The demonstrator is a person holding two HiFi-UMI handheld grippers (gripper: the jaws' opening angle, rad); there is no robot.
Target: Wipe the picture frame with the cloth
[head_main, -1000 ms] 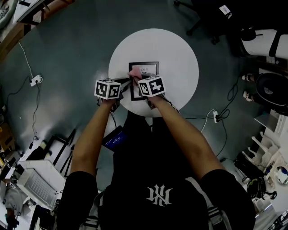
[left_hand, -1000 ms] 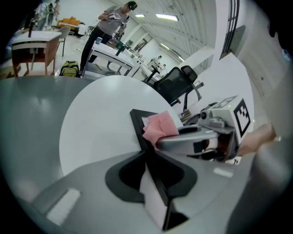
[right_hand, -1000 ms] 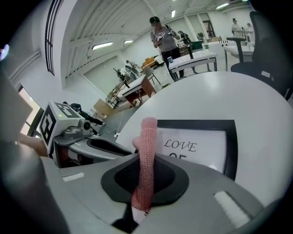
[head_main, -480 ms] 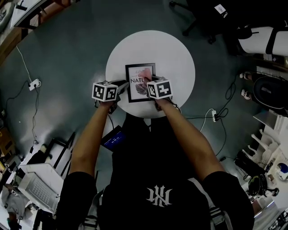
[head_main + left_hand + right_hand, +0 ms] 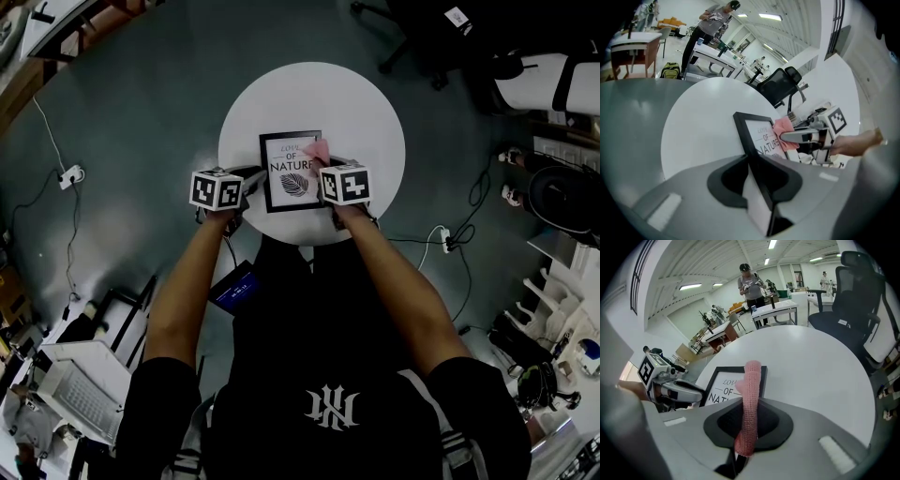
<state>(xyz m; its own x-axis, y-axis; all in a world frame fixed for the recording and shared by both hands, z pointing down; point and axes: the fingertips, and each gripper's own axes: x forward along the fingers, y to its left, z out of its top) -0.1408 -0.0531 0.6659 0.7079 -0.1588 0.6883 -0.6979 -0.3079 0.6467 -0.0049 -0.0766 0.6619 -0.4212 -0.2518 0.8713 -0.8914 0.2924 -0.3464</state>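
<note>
Since half a second ago the right gripper point(image 5: 749, 425) has slid right across the print, so the cloth point(image 5: 751, 390) now sits at the far right corner and the lettering we read as "LOVE OF NATURE" shows uncovered; the left gripper point(image 5: 757, 180) has stayed put. Nearest to us, the right gripper's jaws are clenched on the pink knitted cloth, which stands up between them and pokes forward onto the black border of the picture frame point(image 5: 291, 172). The left gripper's jaws are clamped on the frame's left edge, the thin black border running straight into the gap between them. Both marker cubes flank the frame in the head view, the left cube point(image 5: 217, 189) just off its left side, the right cube point(image 5: 345, 184) just off its right side. The frame lies near the front edge of a round white table point(image 5: 361, 98); we cannot tell whether the clamped edge is raised off the top. The rest of the tabletop is plain white. Around the table is a grey-green floor point(image 5: 141, 103), with a white power strip point(image 5: 73, 169) and its cable to the left, and another socket block point(image 5: 448, 242) with a black cable to the right. A black office chair point(image 5: 855, 305) stands just beyond the table's far side. Farther off, under strip ceiling lights, a person point(image 5: 751, 284) stands by white desks point(image 5: 776, 310) in an open workshop room.
</note>
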